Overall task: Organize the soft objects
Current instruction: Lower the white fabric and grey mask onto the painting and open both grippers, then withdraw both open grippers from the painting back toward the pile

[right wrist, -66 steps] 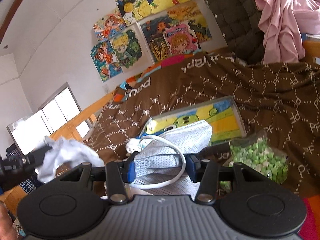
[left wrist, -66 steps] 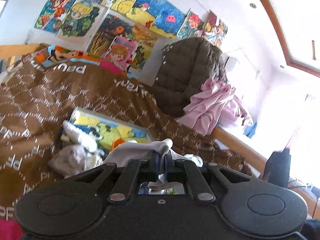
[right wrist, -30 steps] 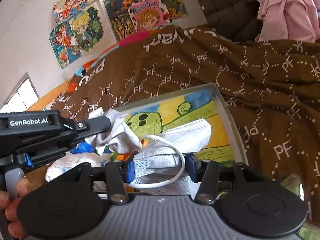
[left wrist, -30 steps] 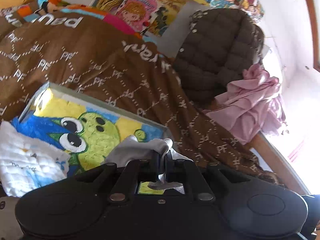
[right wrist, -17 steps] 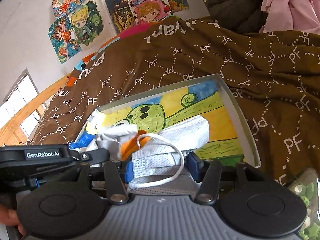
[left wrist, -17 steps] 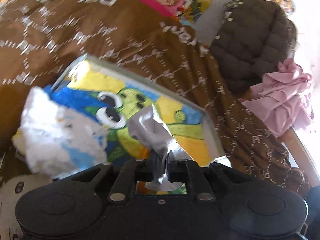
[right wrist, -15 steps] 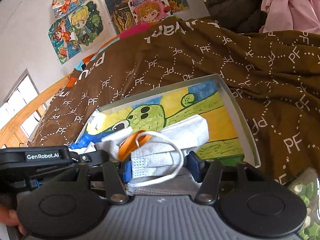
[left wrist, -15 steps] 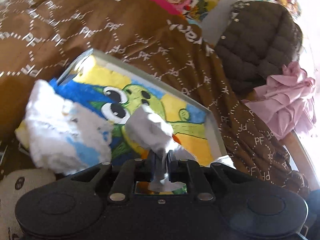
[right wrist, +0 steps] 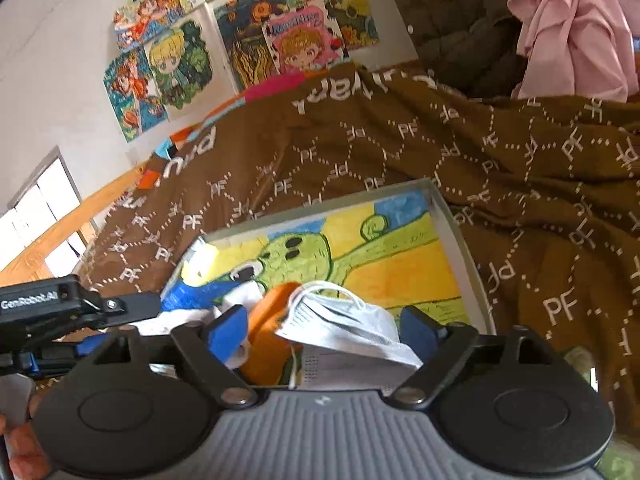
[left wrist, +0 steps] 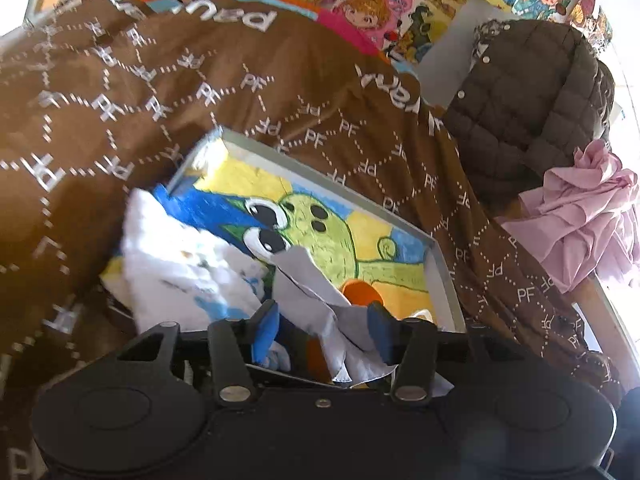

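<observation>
Both tongs have just been opening over the tray: your left tongs stand parted around the grey cloth, your right tongs released around the face mask. Lift each straight back so no fold or ear loop snags a pad. Mind the white towel and orange piece crowding the tray's near end on the brown bedspread.

The right gripper has just been opening its jaws, and a white face mask lies loose between the blue pads, none pressing on it. Just left of the mask sits an orange soft piece, and beyond the fingertips a shallow tray with a green cartoon drawing rests on a brown blanket. Far left of the claw the left gripper reaches in, a hand below it.
</observation>
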Action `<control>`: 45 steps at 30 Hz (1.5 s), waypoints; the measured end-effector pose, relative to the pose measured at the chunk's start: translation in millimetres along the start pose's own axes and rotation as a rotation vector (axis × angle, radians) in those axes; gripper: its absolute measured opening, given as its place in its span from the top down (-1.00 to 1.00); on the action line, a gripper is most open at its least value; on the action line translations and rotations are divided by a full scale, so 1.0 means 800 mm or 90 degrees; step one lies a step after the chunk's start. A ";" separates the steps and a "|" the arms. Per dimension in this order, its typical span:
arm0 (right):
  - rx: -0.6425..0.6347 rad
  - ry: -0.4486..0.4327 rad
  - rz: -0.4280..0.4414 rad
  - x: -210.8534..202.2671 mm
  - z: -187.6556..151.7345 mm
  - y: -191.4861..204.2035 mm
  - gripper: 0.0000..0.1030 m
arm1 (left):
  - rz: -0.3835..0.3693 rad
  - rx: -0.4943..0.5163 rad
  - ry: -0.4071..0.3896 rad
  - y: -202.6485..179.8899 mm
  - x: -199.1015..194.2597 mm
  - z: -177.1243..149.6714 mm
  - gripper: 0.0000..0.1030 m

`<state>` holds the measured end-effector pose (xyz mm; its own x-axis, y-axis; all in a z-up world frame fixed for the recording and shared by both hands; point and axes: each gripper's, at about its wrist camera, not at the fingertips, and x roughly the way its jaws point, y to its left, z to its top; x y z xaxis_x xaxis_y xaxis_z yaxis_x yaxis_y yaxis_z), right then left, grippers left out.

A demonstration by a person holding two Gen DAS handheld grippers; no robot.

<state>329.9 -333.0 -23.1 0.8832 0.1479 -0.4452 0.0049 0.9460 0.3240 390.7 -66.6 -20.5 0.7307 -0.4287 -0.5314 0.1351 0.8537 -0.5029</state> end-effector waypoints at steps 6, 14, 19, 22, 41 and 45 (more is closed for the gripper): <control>-0.012 -0.041 0.016 -0.045 0.012 0.014 -0.91 | 0.009 0.013 -0.046 -0.006 -0.052 0.010 -0.46; -0.081 -0.090 0.032 -0.117 0.019 0.047 -0.99 | -0.009 0.041 -0.096 -0.026 -0.129 0.000 -0.74; -0.109 -0.109 0.038 -0.155 0.013 0.063 -0.99 | -0.023 0.060 -0.121 -0.038 -0.173 -0.016 -0.86; -0.111 -0.116 0.042 -0.175 0.007 0.069 -0.99 | -0.026 0.076 -0.132 -0.042 -0.197 -0.027 -0.90; -0.195 -0.140 0.046 -0.293 -0.070 0.121 -0.99 | -0.013 0.176 -0.168 -0.039 -0.314 -0.120 -0.98; -0.212 -0.124 0.044 -0.302 -0.089 0.130 -1.00 | -0.005 0.193 -0.153 -0.030 -0.326 -0.140 -0.98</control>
<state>83.5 -250.1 58.6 0.9488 0.1871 -0.2543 -0.1818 0.9823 0.0445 121.8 -8.6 53.5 0.8602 -0.3844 -0.3351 0.3065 0.9149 -0.2627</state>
